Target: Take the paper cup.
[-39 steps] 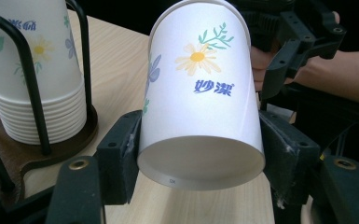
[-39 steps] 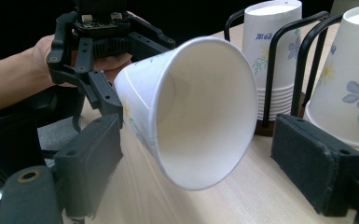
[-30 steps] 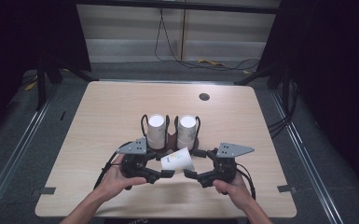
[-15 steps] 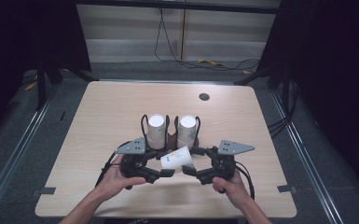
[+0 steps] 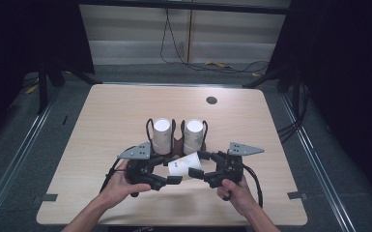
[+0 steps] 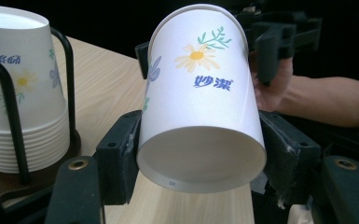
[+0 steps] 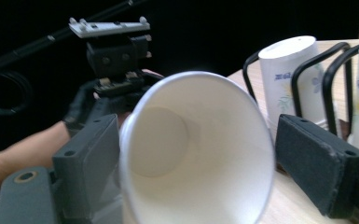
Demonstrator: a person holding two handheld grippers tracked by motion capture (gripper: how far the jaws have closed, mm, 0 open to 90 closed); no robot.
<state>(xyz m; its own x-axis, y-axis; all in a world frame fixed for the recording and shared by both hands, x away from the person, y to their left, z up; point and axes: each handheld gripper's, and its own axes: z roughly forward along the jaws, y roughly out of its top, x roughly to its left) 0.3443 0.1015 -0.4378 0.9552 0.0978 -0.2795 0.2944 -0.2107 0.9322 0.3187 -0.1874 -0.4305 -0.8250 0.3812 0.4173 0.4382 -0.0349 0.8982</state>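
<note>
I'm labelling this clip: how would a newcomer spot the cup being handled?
On the wooden table, just in front of the wire rack with two upside-down cup stacks, a single paper cup lies sideways between the two tongs. Unlike the stacked ones, it is alone and off the table.

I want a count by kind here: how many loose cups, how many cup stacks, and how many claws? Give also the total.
Loose cup: 1, lying sideways
Cup stacks: 2
Claws: 2. The left claw is shut on the cup's base. The right claw has just been opening its jaws, with the cup's mouth between them.
Total: 5
</note>
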